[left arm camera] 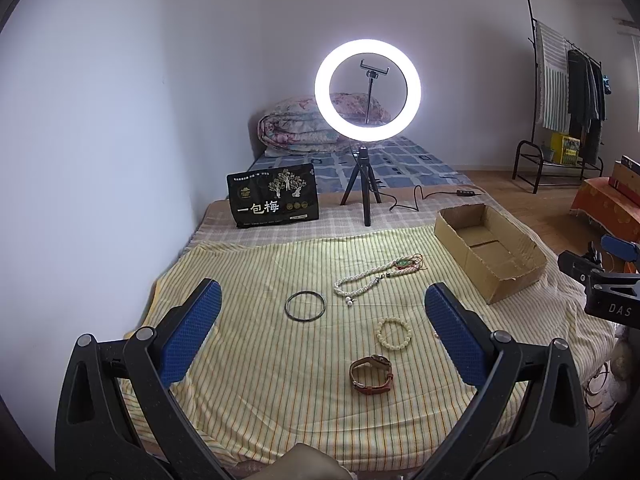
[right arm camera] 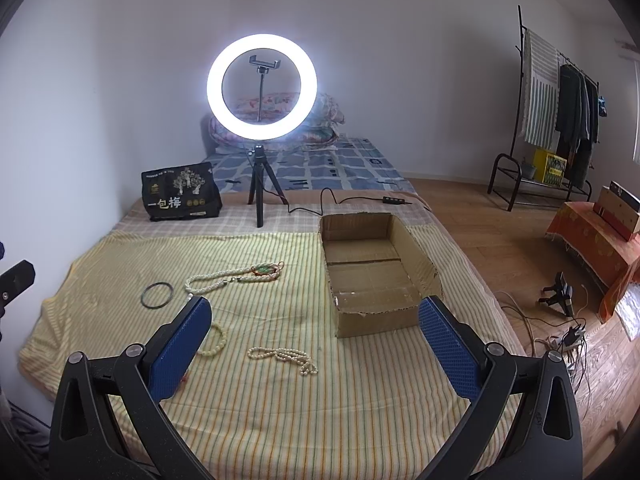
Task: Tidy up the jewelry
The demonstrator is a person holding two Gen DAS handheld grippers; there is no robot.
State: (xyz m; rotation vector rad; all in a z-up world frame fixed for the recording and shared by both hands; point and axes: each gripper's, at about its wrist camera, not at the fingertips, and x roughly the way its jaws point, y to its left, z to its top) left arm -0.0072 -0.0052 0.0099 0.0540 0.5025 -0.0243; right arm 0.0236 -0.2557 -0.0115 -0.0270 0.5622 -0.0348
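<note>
Jewelry lies on a yellow striped cloth [left arm camera: 248, 380]. In the left wrist view I see a dark bangle [left arm camera: 305, 306], a pearl necklace [left arm camera: 360, 282] with a green-orange pendant [left arm camera: 408, 263], a cream bead bracelet [left arm camera: 394, 333] and a brown leather watch [left arm camera: 371, 374]. My left gripper [left arm camera: 322, 336] is open and empty above them. In the right wrist view a small pearl strand [right arm camera: 282, 358] lies ahead, with the bangle [right arm camera: 158, 294] and necklace [right arm camera: 224, 280] at left. An open cardboard box [right arm camera: 376, 312] stands ahead. My right gripper [right arm camera: 314, 354] is open and empty.
A lit ring light on a tripod [left arm camera: 367, 92] and a black snack bag [left arm camera: 274, 196] stand at the cloth's far end. A folded quilt [left arm camera: 300, 128] lies behind. A clothes rack [right arm camera: 560, 120] and cables [right arm camera: 560, 336] are on the wooden floor at right.
</note>
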